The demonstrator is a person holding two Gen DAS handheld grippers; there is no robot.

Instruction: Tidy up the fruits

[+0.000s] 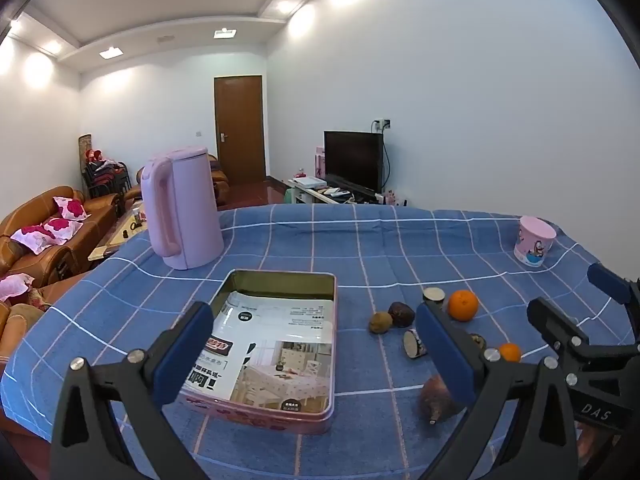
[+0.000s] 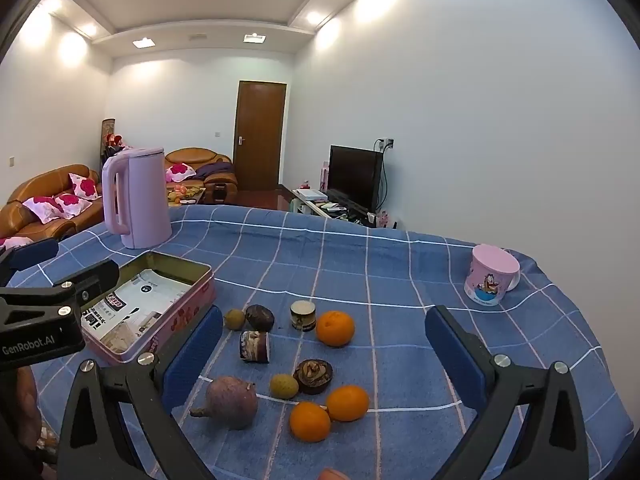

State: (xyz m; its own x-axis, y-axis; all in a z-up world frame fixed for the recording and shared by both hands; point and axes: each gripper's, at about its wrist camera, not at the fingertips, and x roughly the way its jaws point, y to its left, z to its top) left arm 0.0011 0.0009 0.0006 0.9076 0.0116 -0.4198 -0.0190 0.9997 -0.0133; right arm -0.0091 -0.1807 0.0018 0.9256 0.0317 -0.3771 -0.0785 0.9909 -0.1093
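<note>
Left wrist view: the left gripper [image 1: 316,356] is held with jaws wide apart and nothing between them, above the near edge of the open pink rectangular metal tin [image 1: 280,410], which holds only a printed paper leaflet [image 1: 276,344]. No fruit is seen in the tin. To the right on the blue checked tablecloth [image 1: 400,248] a large round orange [image 1: 463,305], a dark brown wrinkled fruit [image 1: 401,313] and a purplish root-like fruit [image 1: 436,400] are scattered. A pink plastic kettle [image 1: 180,208] stands far left.

Right wrist view: the right gripper [image 2: 324,356] is spread open and empty over the fruit cluster; two small oranges [image 2: 328,412] lie touching near, a yellow-green small fruit [image 2: 283,385] just beside them. A pink cartoon cup [image 2: 490,276] stands far right.

Judged: task barely begun, all fruit left to be moved
</note>
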